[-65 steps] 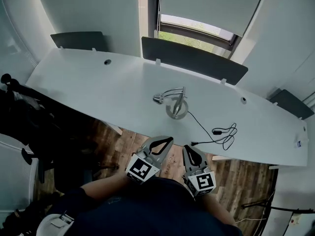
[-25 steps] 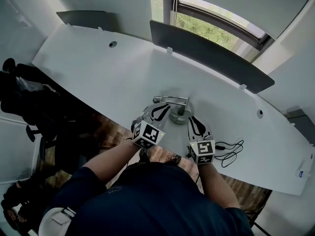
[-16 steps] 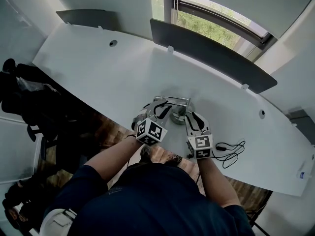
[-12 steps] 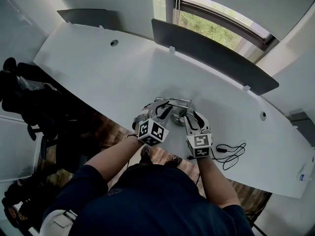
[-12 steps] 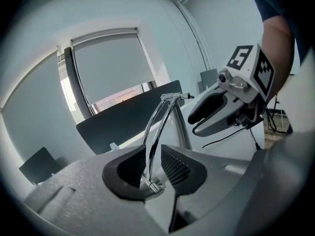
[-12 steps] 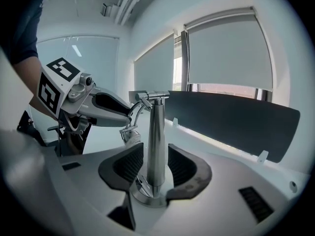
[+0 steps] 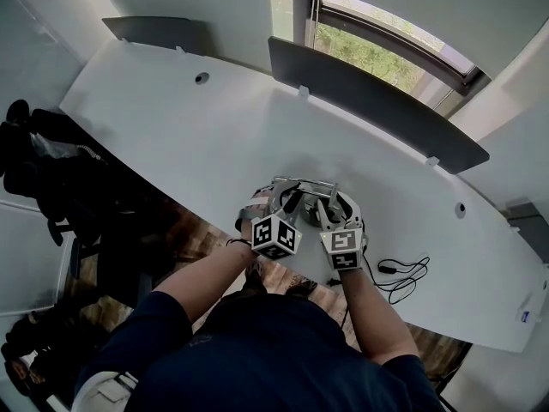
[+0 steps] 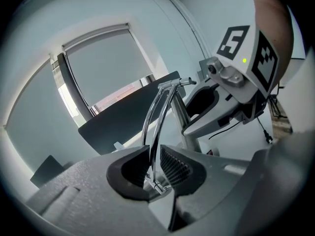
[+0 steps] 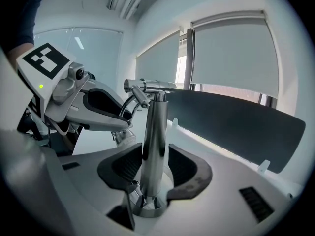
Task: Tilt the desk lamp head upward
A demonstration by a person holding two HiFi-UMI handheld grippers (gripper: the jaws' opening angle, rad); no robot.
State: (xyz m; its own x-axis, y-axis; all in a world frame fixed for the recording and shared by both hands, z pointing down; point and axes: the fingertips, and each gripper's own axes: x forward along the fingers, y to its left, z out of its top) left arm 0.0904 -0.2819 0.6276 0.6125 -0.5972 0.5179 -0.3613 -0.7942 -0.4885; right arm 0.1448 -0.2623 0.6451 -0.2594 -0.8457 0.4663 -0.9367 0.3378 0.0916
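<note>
The jaws of your right gripper (image 9: 155, 170), just opened wide, only straddle the chrome post (image 9: 155, 127) of the silver desk lamp (image 7: 304, 182) while your left gripper (image 8: 153, 167) pinches its thin curved arm (image 8: 160, 107), so lifting now could tip it off the white table (image 7: 171, 127)'s near edge.

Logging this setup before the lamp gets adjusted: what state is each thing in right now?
lamp post: upright, base on the desk.
lamp arm: arched over, running between the left jaws.
left gripper: closed on the lamp arm.
right gripper: open, jaws just been opening, straddling the lamp post.
cable: loosely coiled on the desk.
blind: lowered most of the way.
</note>
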